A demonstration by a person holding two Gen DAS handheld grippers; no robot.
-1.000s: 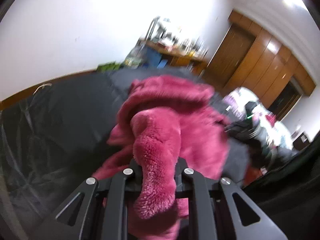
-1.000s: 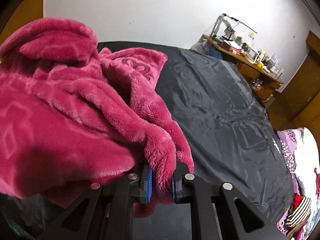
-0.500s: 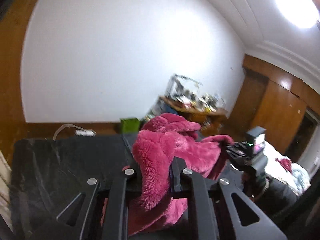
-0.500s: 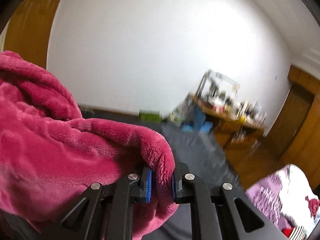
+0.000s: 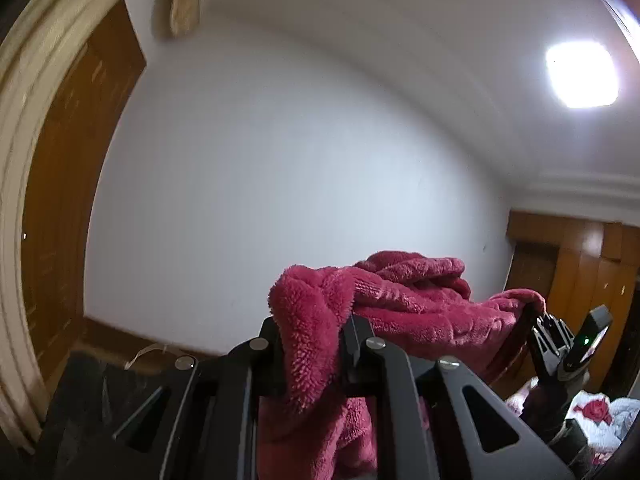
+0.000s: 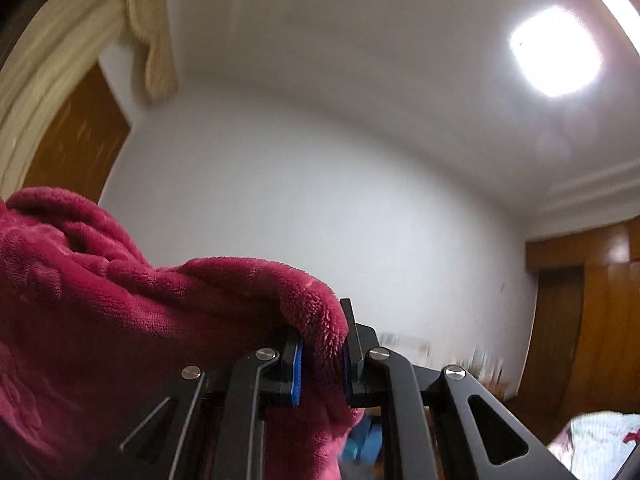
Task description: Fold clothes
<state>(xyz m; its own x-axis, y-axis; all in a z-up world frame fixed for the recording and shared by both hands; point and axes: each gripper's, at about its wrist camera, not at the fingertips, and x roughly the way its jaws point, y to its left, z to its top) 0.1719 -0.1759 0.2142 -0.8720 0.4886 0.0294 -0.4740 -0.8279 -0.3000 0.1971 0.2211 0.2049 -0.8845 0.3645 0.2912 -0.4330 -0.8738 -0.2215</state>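
Note:
A fluffy crimson fleece garment (image 5: 416, 304) hangs in the air between both grippers. My left gripper (image 5: 314, 344) is shut on one bunched edge of it, the fabric spilling over and down between the black fingers. My right gripper (image 6: 320, 354) is shut on another edge, the cloth pinched between blue pads (image 6: 296, 368), with the rest of the garment (image 6: 100, 300) draping off to the left. In the left wrist view the right gripper (image 5: 538, 316) shows at the far right, gripping the garment's other end. Both grippers point at the white wall, roughly level.
A black sheet-covered surface (image 5: 92, 400) shows low at the left. Wooden wardrobe doors (image 5: 592, 280) stand at the right, a wooden door (image 5: 60, 208) at the left. A pile of light clothes (image 6: 592, 440) lies low at the right. A ceiling light (image 5: 580, 76) glares overhead.
Both grippers have risen and tilted up, lifting the crimson garment off the black surface. The views now show wall and ceiling instead of the bed. Both grips have held.

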